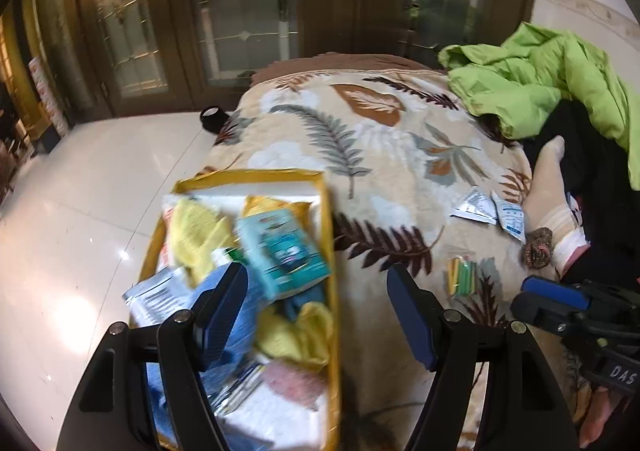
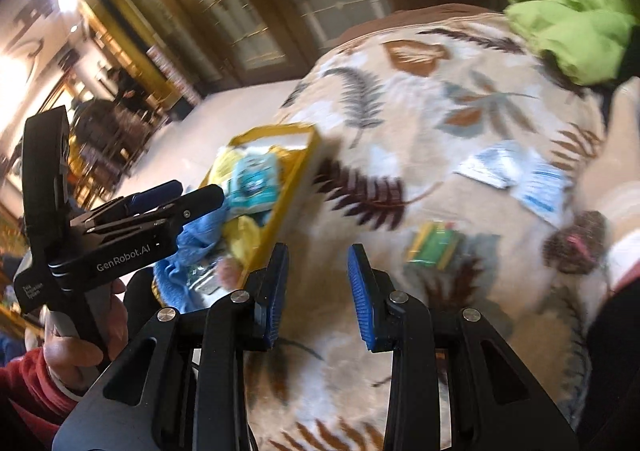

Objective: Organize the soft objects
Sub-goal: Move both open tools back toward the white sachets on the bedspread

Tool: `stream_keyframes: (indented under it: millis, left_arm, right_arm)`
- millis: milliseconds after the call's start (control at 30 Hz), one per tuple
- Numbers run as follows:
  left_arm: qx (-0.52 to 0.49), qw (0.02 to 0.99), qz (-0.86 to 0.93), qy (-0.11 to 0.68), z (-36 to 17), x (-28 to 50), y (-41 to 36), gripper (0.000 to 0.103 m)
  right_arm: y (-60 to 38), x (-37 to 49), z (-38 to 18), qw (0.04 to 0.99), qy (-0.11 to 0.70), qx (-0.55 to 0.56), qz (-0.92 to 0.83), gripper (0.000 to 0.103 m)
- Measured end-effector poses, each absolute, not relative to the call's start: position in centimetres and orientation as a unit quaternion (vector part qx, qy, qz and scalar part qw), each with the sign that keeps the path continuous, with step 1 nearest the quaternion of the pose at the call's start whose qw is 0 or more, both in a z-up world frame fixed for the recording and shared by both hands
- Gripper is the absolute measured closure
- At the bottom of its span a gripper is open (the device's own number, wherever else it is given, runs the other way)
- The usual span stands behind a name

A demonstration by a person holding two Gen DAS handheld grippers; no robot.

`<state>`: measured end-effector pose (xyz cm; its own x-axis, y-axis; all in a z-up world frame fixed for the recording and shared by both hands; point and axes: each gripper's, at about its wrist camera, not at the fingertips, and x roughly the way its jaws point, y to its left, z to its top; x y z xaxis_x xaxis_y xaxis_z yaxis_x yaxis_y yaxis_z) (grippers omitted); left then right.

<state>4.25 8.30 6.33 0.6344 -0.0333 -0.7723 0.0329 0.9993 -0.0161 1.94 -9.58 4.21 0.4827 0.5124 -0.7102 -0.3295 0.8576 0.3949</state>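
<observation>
Soft objects fill the yellow-rimmed storage box [image 1: 326, 251], which sits at the left edge of the leaf-print blanket [image 1: 360, 155]. In the left wrist view the box lies at 7 o'clock, directly beneath the left gripper [image 1: 316, 315]. That gripper's jaws stand wide apart with nothing between them; its left finger overlaps the box contents in the picture, its right finger is over bare blanket.

Box contents, near to far: a pink piece [image 1: 292, 379], blue cloth [image 1: 240, 327], yellow cloths [image 1: 200, 235] and a teal packet [image 1: 280, 251] on top.

The right gripper [image 2: 318, 291] is released, its jaws partly apart over bare blanket, gripping nothing.

Loose items on the blanket, right wrist view: a green-and-yellow packet [image 2: 434, 245] at 3 o'clock, a brown hair tie [image 2: 576, 241] beside it, and white sachets [image 2: 516, 175] at 2 o'clock. A green jacket [image 2: 572, 11] occupies the far right corner.

Open room: the blanket centre between box and sachets is bare. Past the box's left rim the blanket ends and white floor tile [image 1: 80, 191] begins.

View differences: only the right wrist view shows the hand [image 2: 76, 335] and red sleeve [image 2: 28, 391] holding the left gripper's handle. Only the left wrist view shows a foot in a pale sock [image 1: 548, 195] at 3 o'clock and a dark round object [image 1: 212, 117] on the floor at the blanket's far edge. The right wrist view is motion-blurred.
</observation>
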Motion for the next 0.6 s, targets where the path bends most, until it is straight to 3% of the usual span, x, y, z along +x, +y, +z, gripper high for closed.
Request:
stream_keyframes:
  millis: [467,533,600]
  left_arm:
    - [0.032,0.896,-0.051,0.44,4.3,7.2,2.5,0.031]
    - [0.031,0.894,-0.056,0.443,4.0,7.7,2.1,0.031]
    - [0.027,0.891,-0.062,0.449,3.8,8.3,2.0,0.031]
  right_arm:
    - [-17.3,2.2,3.5,0.87,0.435,0.155,0.173,0.073]
    - [-17.9,2.3,3.2,0.87,0.436,0.161,0.167,0.056]
    - [-18.5,2.3,3.0,0.871,0.433,0.168,0.159,0.055]
